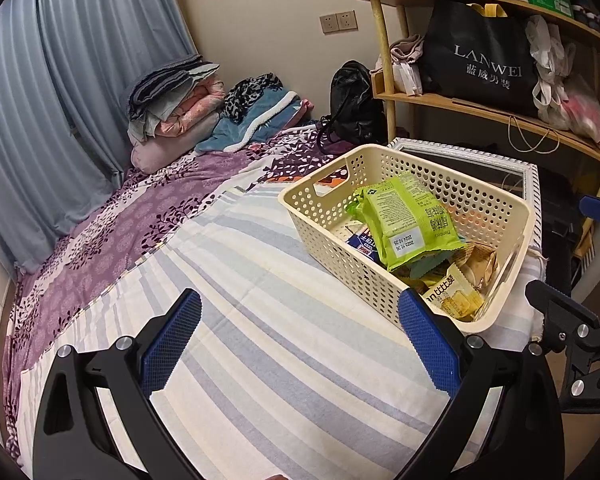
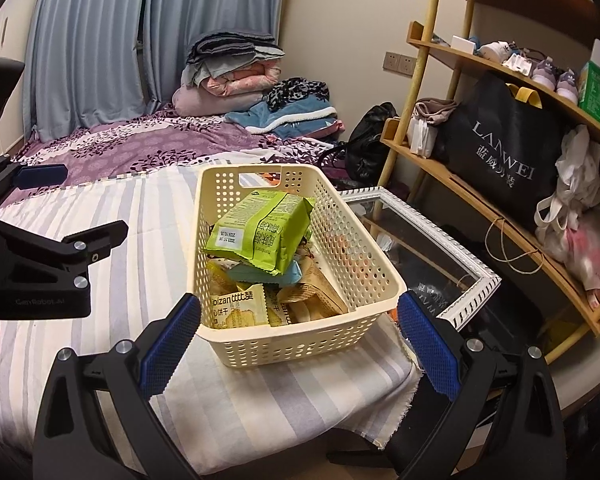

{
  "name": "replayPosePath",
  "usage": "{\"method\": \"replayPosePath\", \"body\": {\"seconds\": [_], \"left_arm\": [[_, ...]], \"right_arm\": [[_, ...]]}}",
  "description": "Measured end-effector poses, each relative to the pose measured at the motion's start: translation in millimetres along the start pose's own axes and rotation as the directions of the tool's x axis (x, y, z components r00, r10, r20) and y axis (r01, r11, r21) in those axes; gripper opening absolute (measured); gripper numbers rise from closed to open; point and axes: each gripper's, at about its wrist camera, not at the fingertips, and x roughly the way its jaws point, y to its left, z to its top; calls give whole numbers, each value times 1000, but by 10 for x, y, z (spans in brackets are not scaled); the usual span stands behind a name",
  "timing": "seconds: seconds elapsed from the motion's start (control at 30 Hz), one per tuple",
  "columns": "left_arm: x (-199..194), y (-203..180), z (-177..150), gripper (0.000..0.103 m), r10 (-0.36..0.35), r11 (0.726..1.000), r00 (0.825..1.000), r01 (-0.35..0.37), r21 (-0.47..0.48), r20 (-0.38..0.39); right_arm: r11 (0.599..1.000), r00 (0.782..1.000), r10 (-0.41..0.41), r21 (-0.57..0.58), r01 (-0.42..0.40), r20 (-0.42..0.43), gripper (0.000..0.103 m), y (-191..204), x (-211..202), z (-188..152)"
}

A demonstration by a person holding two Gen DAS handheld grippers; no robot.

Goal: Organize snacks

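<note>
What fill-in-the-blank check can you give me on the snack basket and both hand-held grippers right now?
1. The topmost snack in the cream perforated plastic basket is the ____ packet.
2. The left hand-held gripper holds ____.
3. The right hand-held gripper has its fingers on either side of the basket's near ____.
4. The basket sits on a ____ cloth.

Missing words: green; nothing; end; striped

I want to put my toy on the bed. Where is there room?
The striped sheet left of the cream basket is bare, up to the purple floral cover. The basket is crowded with snack packets, the green packet on top. The far end holds folded blankets.
</note>
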Motion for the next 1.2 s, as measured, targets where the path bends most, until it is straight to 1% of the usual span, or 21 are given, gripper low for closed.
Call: {"method": "replayPosePath", "body": {"seconds": [0.43,1.2], "left_arm": [[54,-68,-24,100,32,999,999,-32,35,-10],[196,-181,-50,100,37,997,998,-34,75,-41]], "right_arm": [[1000,1000,6,1,-6,-10,98,20,32,-38],[1000,999,24,13,-23,-32,98,-19,186,-104]]}}
